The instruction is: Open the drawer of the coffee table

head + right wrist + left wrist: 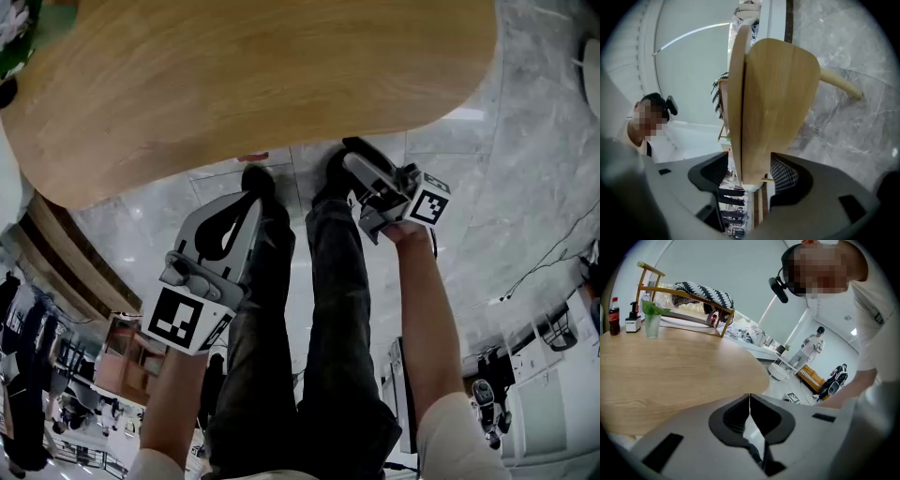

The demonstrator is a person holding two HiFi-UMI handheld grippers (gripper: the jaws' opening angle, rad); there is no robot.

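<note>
The coffee table (253, 84) has a rounded light-wood top that fills the upper part of the head view. My left gripper (255, 195) hangs just short of its near edge, over the floor. In the left gripper view it (749, 397) is shut, tips touching and nothing between them, with the tabletop (670, 371) ahead. My right gripper (351, 163) is at the table's edge, turned on its side. In the right gripper view it (749, 161) is open, and the table (778, 103) stands edge-on between the jaws, untouched by the pads. A dark seam splits a thin slab (737, 93) from the thicker body; a small peg (765, 179) sticks out.
On the far side of the tabletop stand a glass with green leaves (651, 319), a cola bottle (614, 316), a small white dispenser (633, 323) and a wooden rack with a patterned cloth (705, 294). A table leg (839, 83) slants onto the marble floor (525, 187). My legs (328, 309) are below.
</note>
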